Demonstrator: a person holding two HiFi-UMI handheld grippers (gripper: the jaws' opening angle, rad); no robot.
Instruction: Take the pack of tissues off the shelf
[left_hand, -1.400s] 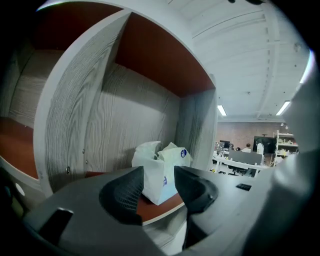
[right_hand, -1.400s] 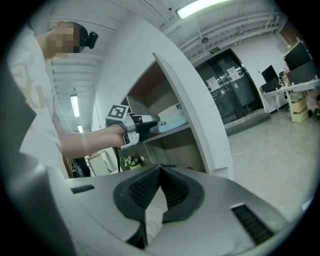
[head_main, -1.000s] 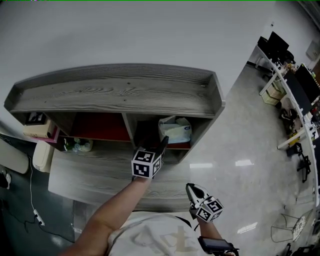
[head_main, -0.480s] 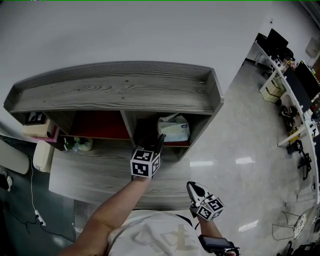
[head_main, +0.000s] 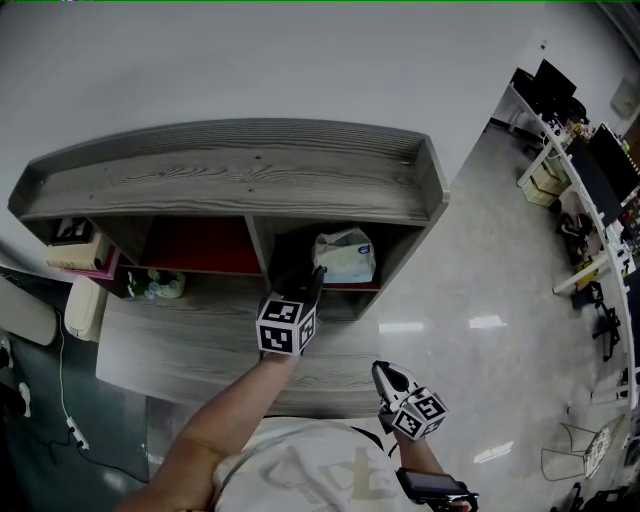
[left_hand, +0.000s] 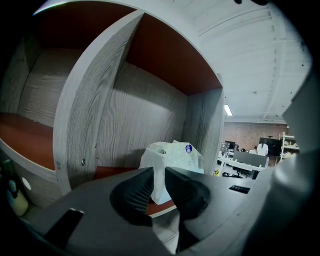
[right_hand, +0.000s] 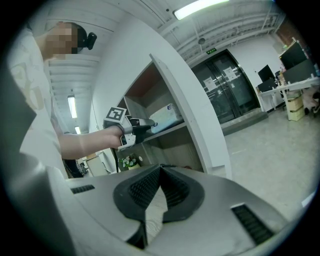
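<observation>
White tissue pack (left_hand: 175, 159) between left jaws

crumpled white-and-pale-blue soft plastic pack of tissues (head_main: 345, 256) in grey wooden shelf's (head_main: 230, 185) right compartment, seven-o'clock corner pinched by left gripper (head_main: 317, 274).

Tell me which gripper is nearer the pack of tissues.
Left. The left gripper is at the pack of tissues, its fingers having just closed on its near edge; the right gripper hangs low, short of the shelf.
</observation>
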